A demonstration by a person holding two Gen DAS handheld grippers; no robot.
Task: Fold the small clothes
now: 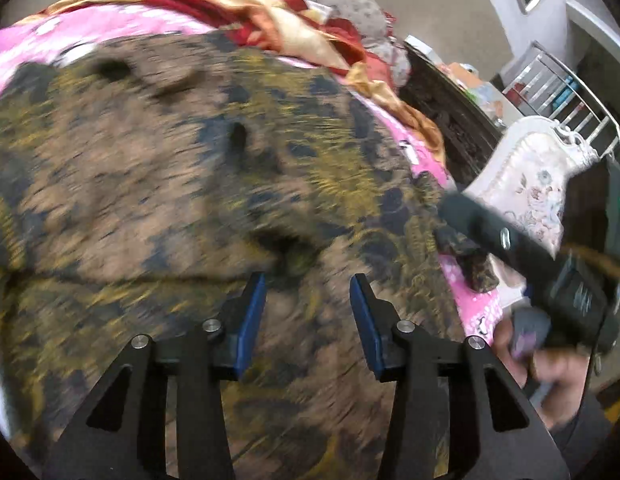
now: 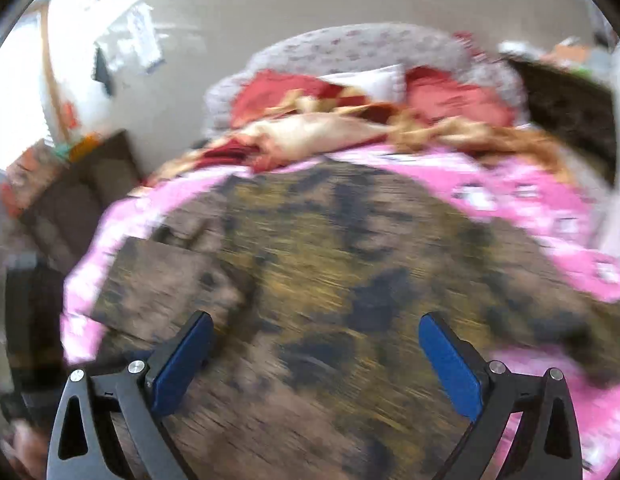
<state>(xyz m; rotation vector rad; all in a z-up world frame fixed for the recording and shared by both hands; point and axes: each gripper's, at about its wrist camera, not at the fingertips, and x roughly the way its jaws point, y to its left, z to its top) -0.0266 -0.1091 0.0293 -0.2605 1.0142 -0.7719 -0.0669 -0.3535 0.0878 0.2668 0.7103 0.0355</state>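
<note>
Brown, yellow and dark patterned garment (image 1: pixel 181 184), spread flat on pink bedsheet, one corner folded over, blurred.

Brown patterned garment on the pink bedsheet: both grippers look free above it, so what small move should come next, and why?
Probably bring the left gripper down onto the nearest edge of the brown patterned garment and close on it. Both it and the right gripper hang open with nothing between the pads, and the garment lies spread over the pink bedsheet, one corner already turned over, so a fold needs a fresh grip.
</note>
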